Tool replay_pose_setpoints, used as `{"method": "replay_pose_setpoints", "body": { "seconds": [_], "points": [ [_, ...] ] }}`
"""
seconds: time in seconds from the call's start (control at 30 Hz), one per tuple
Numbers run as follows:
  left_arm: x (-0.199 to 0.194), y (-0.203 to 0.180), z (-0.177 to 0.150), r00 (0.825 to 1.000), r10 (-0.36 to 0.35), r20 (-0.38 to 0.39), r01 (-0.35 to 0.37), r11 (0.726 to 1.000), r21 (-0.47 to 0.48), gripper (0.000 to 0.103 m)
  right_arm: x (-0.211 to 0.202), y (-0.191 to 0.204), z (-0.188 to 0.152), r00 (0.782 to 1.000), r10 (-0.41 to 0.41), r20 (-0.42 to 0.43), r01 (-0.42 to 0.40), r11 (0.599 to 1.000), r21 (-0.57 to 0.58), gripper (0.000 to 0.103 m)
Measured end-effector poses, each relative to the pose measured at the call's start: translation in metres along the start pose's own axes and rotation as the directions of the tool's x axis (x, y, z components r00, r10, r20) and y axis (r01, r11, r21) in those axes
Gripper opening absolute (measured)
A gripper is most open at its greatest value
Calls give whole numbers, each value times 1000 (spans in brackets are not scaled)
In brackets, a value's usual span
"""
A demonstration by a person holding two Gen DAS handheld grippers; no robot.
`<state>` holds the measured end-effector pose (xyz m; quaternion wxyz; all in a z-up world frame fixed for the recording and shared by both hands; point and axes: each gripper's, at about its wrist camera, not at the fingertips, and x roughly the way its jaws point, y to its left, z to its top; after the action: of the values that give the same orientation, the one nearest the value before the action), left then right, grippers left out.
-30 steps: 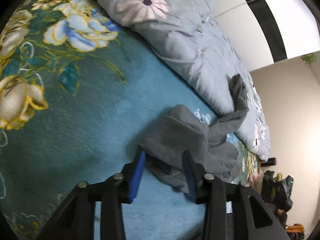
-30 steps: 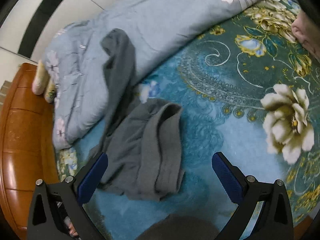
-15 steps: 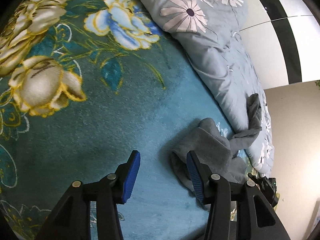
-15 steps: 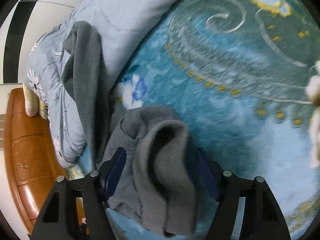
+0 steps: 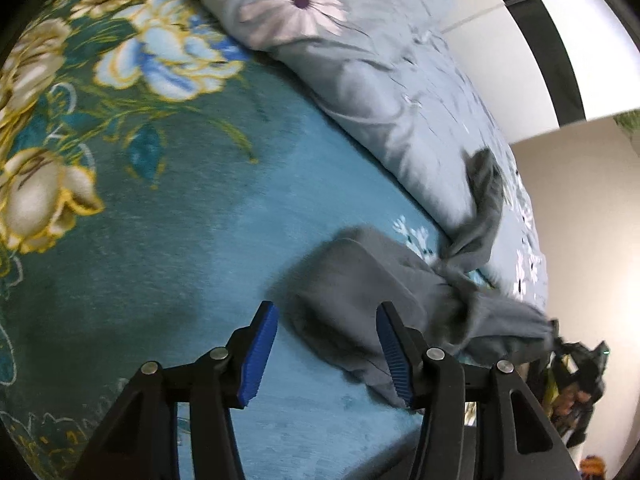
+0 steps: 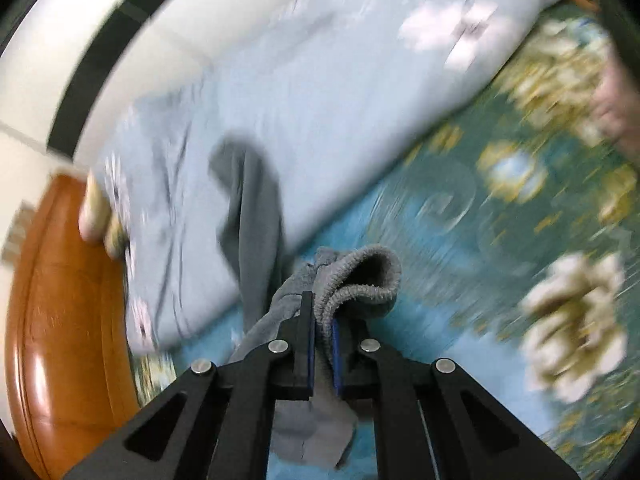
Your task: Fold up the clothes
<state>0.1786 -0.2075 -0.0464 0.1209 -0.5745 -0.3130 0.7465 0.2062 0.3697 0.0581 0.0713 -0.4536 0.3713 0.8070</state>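
Note:
A grey knit garment (image 5: 360, 280) lies crumpled on the teal floral bedspread (image 5: 160, 220), with one long part draped up onto the light blue duvet (image 5: 400, 92). My left gripper (image 5: 324, 350) is open, its blue pads on either side of the garment's near edge, just above it. In the right wrist view my right gripper (image 6: 322, 334) is shut on the garment's ribbed hem (image 6: 360, 276) and holds it lifted; the rest of the cloth (image 6: 256, 216) trails back over the duvet (image 6: 320, 80). That view is motion-blurred.
A wooden headboard (image 6: 60, 300) borders the bed at the left of the right wrist view. White wall panels with a black stripe (image 5: 540, 40) stand behind the bed. Bags and clutter (image 5: 576, 380) sit on the floor beyond the bed's far end.
My right gripper has closed on the garment's ribbed hem and lifted it. My left gripper has moved back toward the garment, staying open.

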Motion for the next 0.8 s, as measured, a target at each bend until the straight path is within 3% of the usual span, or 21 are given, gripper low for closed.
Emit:
{"method": "replay_pose_setpoints", "body": {
  "seconds": [0.1, 0.17, 0.33, 0.43, 0.47, 0.57, 0.63, 0.7, 0.77, 0.8],
  "points": [
    [11, -13, -5, 1000, 2, -31, -1, 999, 34, 57, -45, -31, 27, 988, -87, 127, 83, 996, 37, 7],
    [19, -19, -8, 999, 5, -54, -2, 999, 49, 57, -66, -64, 40, 969, -177, 174, 161, 981, 105, 7],
    [45, -28, -23, 990, -4, -141, 10, 999, 46, 57, -69, -134, 24, 956, -272, 113, 241, 942, 232, 7],
    [65, -22, -32, 976, -21, -218, 15, 999, -28, 57, -66, -169, 2, 956, -281, 83, 243, 920, 308, 7],
    [71, -18, -34, 971, -59, -234, 39, 995, -90, 57, -68, -179, -5, 961, -265, 81, 225, 917, 329, 7],
    [86, -7, -38, 948, -185, -260, 108, 952, -285, 57, -66, -195, -24, 968, -243, 64, 204, 910, 360, 7],
    [93, -3, -41, 943, -210, -258, 106, 925, -364, 55, -66, -197, -31, 971, -230, 61, 194, 914, 356, 7],
    [95, -5, -43, 951, -194, -239, 87, 914, -396, 47, -69, -196, -35, 974, -217, 63, 182, 918, 352, 7],
    [98, -13, -43, 961, -157, -227, 60, 922, -382, 17, -72, -195, -38, 976, -206, 65, 172, 922, 347, 7],
    [98, -17, -43, 964, -142, -223, 50, 926, -374, 12, -73, -193, -39, 977, -202, 66, 168, 924, 344, 7]
  ]
}}
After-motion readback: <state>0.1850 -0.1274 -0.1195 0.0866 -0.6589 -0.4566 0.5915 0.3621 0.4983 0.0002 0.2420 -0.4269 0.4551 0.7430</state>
